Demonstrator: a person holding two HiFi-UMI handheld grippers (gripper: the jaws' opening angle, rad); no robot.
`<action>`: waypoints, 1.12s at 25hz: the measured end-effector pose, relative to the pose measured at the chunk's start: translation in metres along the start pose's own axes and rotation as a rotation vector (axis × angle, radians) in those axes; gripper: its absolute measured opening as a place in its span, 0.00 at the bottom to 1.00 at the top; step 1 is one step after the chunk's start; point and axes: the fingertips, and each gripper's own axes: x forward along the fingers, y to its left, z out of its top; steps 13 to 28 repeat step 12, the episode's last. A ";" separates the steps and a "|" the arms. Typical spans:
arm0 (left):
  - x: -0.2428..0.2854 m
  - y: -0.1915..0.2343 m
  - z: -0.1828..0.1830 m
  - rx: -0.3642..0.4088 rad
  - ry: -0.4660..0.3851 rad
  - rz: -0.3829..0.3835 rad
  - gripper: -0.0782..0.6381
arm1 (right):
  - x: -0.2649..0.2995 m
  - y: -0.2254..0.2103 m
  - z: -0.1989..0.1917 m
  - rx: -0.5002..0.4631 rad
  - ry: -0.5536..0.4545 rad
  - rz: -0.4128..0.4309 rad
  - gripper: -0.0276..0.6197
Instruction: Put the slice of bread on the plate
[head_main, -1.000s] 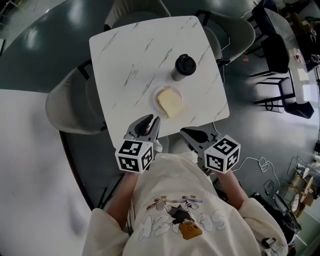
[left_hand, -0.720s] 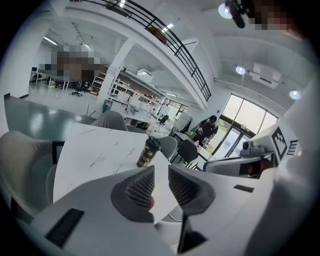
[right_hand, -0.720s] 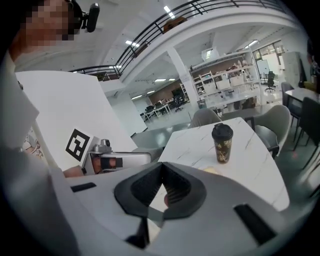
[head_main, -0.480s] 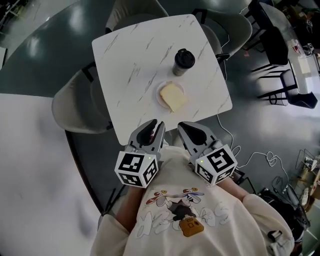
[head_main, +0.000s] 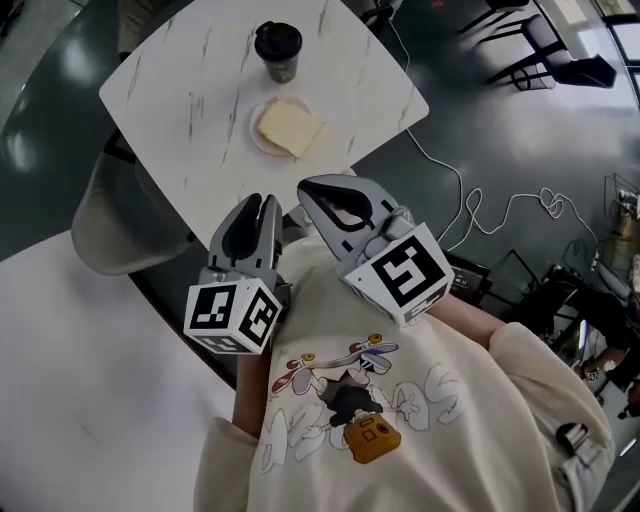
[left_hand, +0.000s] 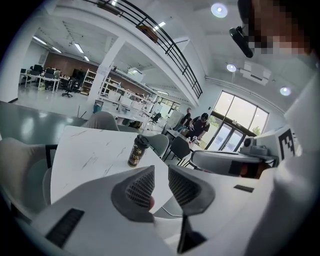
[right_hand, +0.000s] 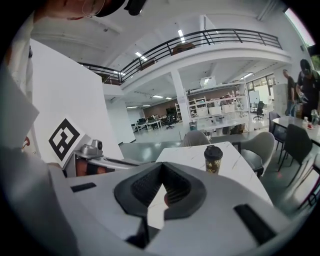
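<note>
The slice of bread (head_main: 289, 128) lies on a small white plate (head_main: 262, 141) on the white marble-look table (head_main: 180, 90), near the table's close edge. Neither gripper view shows the bread. Both grippers hang off the table, close to the person's chest. My left gripper (head_main: 261, 202) (left_hand: 161, 170) has its jaws a narrow gap apart with nothing between them. My right gripper (head_main: 305, 187) (right_hand: 162, 166) is shut and empty, its tips meeting. Both point toward the table.
A dark paper cup with a black lid (head_main: 279, 50) (left_hand: 136, 151) (right_hand: 213, 159) stands behind the plate. A grey chair (head_main: 115, 220) sits at the table's left side. A white cable (head_main: 480, 210) lies on the floor to the right. Black chairs (head_main: 540, 40) stand at the far right.
Both grippers have risen toward the head camera and off the table's edge. The right gripper has rolled. The head view has swung, so the table now sits at the upper left.
</note>
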 end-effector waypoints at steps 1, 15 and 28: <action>0.000 -0.002 -0.004 0.000 0.010 -0.007 0.24 | -0.003 -0.002 -0.004 0.018 -0.007 -0.012 0.05; 0.016 -0.020 -0.024 -0.020 0.056 -0.078 0.24 | -0.014 -0.017 -0.020 0.067 -0.003 -0.057 0.05; 0.016 -0.020 -0.024 -0.020 0.056 -0.078 0.24 | -0.014 -0.017 -0.020 0.067 -0.003 -0.057 0.05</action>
